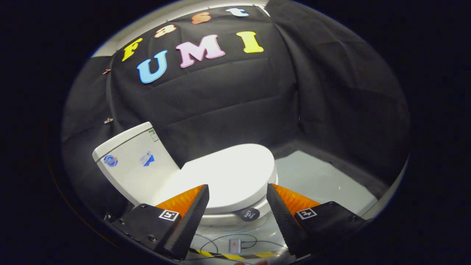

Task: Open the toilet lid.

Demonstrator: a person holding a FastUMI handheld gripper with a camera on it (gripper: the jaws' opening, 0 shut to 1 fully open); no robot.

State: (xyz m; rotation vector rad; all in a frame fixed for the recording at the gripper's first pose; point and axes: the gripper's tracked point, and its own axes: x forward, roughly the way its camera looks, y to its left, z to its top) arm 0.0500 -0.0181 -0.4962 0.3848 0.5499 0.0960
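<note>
Left: white toilet tank (132, 162) against the black cloth booth wall (228, 106), two small stickers on its face and one at its top corner. Contents not legible.

Centre-left to centre: the toilet lid (232, 176) is down, flat on the seat, and strongly lit, so its surface detail is washed out. Its side edge lies just ahead of the fingertips. Below that edge is a small dark round tag (247, 214) on the side of the bowl.

Gripper (237, 195): fingers spread wide apart, holding nothing. The left finger (191, 217) and right finger (283, 217) frame the lid's near edge but do not appear to touch it.

Below, between the fingers: a small pale box with a thin cable (234, 244) on the floor, beside a strip of yellow-and-black tape (232, 255).

Right: pale grey floor (323, 180) running to the cloth wall.

Status, judged: task not started, lid still closed. Next move calls for getting a finger under the lid's lip or closing on its rim, then lifting it back toward the tank.

Risks:
- Lid and seat edges sit close together. A grip taken too low could catch the seat as well and raise both.
- Smooth, glossy plastic, so a shallow pinch may slip partway up and let the lid drop.
- Glare hides the exact lip line, so the approach could be misjudged.
- Pushing past vertical could knock the lid hard against the tank.
</note>
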